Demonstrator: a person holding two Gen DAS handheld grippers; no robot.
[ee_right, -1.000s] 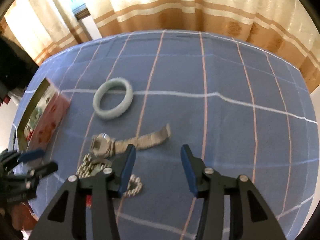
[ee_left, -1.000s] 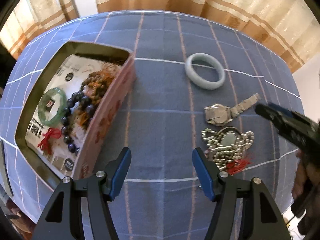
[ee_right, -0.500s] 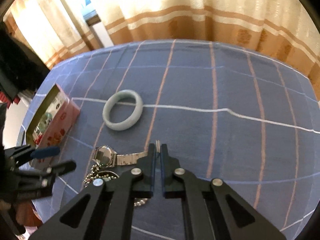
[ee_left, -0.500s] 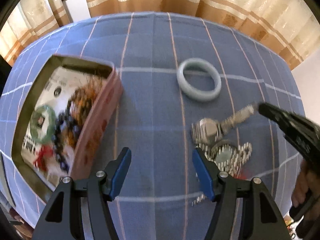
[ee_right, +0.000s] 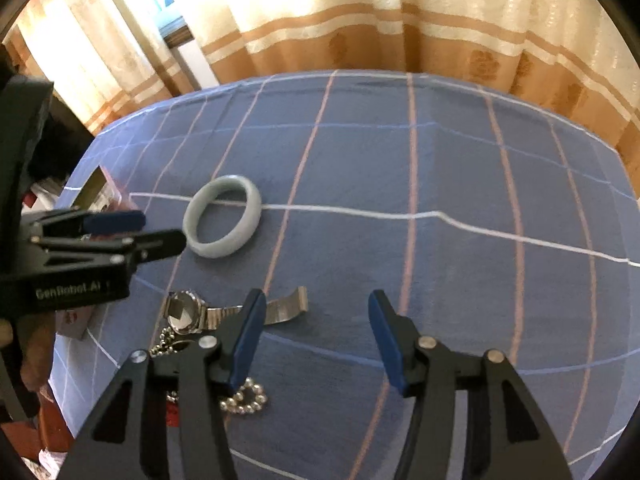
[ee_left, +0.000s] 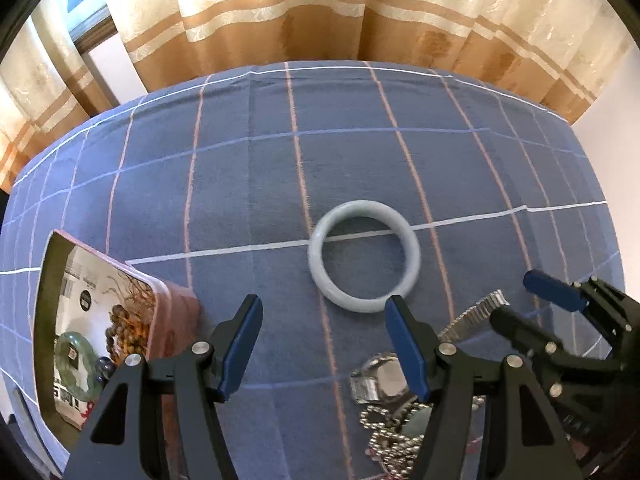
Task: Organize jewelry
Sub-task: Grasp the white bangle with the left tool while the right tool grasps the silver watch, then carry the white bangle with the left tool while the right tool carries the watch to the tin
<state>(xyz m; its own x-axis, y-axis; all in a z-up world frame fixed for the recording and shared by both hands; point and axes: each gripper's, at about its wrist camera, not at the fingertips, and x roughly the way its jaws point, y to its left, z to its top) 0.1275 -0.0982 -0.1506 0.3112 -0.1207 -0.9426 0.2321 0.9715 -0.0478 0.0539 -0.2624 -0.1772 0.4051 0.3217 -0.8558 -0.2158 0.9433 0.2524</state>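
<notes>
A pale grey-green bangle (ee_left: 360,305) (ee_right: 216,250) lies flat on the blue checked cloth. My left gripper (ee_left: 324,340) (ee_right: 148,232) stands open just short of it with nothing between its fingers. A silver watch (ee_left: 382,376) (ee_right: 182,313) and a silver bead chain (ee_left: 390,436) (ee_right: 244,398) lie near its right finger. My right gripper (ee_right: 318,332) (ee_left: 528,306) hovers over bare cloth beside the watch strap (ee_right: 288,308). Its jaws are opening and hold nothing. An open pink tin (ee_left: 45,300) (ee_right: 100,186) at the left holds a green bangle (ee_left: 64,350) and brown beads (ee_left: 124,320).
The blue cloth with white and orange lines (ee_left: 360,160) covers the whole table. Beige and brown curtains (ee_left: 320,12) hang behind its far edge. A hand (ee_right: 36,364) shows under the left gripper in the right wrist view.
My left gripper has slid right, away from the tin and up to the pale bangle. The right gripper's jaws shut on nothing and have parted again.
</notes>
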